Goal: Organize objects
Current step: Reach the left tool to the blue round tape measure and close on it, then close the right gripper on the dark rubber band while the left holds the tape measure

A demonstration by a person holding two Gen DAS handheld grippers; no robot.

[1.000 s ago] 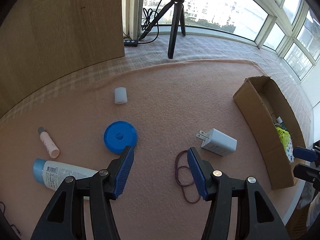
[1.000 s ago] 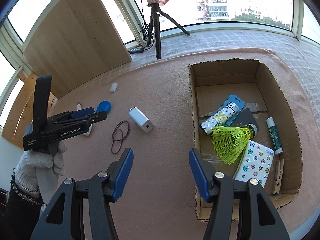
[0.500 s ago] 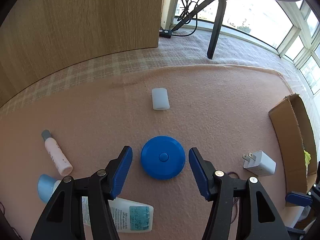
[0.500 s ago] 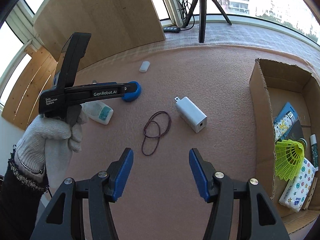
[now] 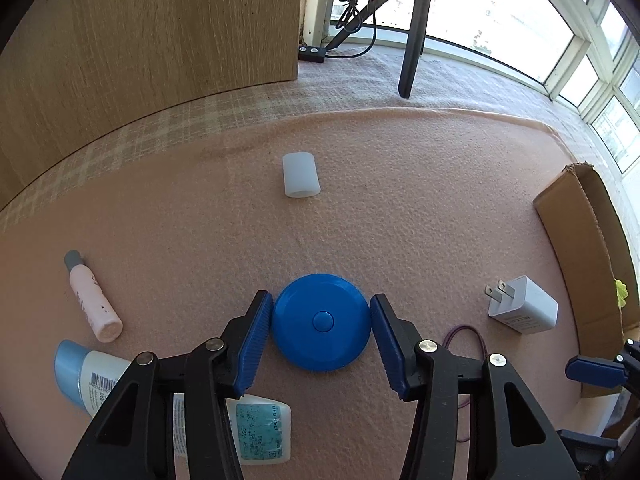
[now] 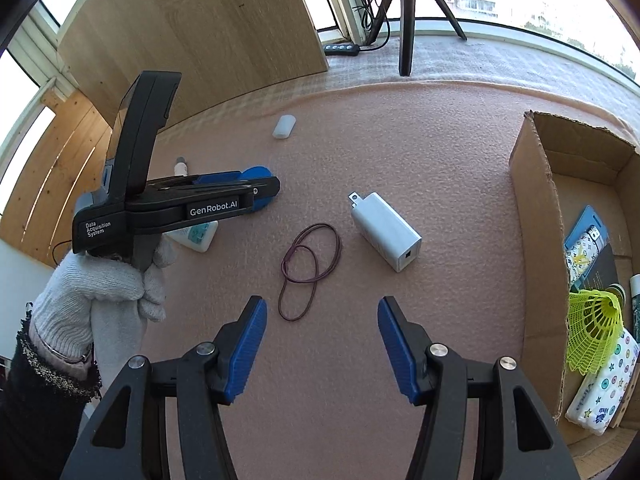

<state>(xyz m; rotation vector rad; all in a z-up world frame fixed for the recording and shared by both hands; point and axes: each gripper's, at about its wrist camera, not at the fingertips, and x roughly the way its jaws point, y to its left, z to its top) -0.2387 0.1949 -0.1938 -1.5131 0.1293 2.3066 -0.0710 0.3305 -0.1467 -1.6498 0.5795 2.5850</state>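
The left gripper (image 5: 321, 322) is closing around the blue round case (image 5: 321, 322), pads not quite touching; the right gripper (image 6: 322, 342) hangs released (rubber bands (image 6: 310, 268) at twelve o'clock).

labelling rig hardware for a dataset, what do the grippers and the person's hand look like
Both the left gripper and right gripper have black plastic arms, silver rivets and ribbed blue pads. The left one's side reads "GenRobot.AI" and "Data Acquisition System". The left hand wears a white knit glove and dark sleeve.

Lies flat on the pink blanket (image 5: 400, 208): round blue disc (image 5: 321, 322) with a centre button, nearer than the white cap (image 5: 300, 176), left of the white charger (image 5: 524, 310).
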